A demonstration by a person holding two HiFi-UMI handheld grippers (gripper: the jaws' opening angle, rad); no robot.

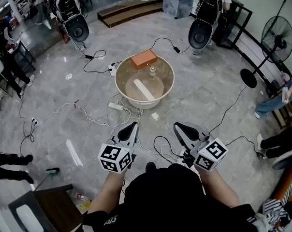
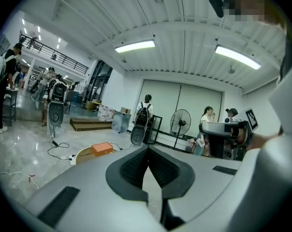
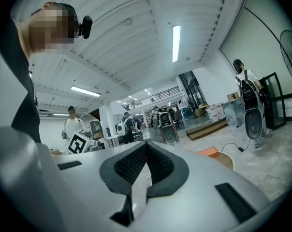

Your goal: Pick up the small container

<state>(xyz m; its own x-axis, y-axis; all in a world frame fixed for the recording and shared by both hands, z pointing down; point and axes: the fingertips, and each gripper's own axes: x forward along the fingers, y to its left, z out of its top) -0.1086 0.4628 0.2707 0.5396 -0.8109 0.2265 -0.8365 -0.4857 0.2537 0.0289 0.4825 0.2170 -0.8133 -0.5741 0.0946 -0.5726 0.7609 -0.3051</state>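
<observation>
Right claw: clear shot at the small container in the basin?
Probably yes. The basin is open-topped and nothing stands between the right claw and the small container standing inside; the orange box is beyond it. The claw is shut, though, and short of the basin.

**Inspector:** Round table (image 1: 121, 83)?
**Assistant:** Cream rim, tan top. Box (image 1: 143, 58) at its far edge: orange-brown. Small container (image 1: 152, 71) beside the box: off-white. Flat strip (image 1: 144, 90) near the centre: white.
**Inspector:** Grippers?
**Assistant:** Left gripper (image 1: 134, 125) and right gripper (image 1: 177, 125): pale grey shells, black ribbed pads. Marker cube (image 1: 115, 158) on each: white faces, black square patterns.
**Inspector:** Floor (image 1: 64, 95)?
**Assistant:** Grey, marbled, glossy.
</observation>
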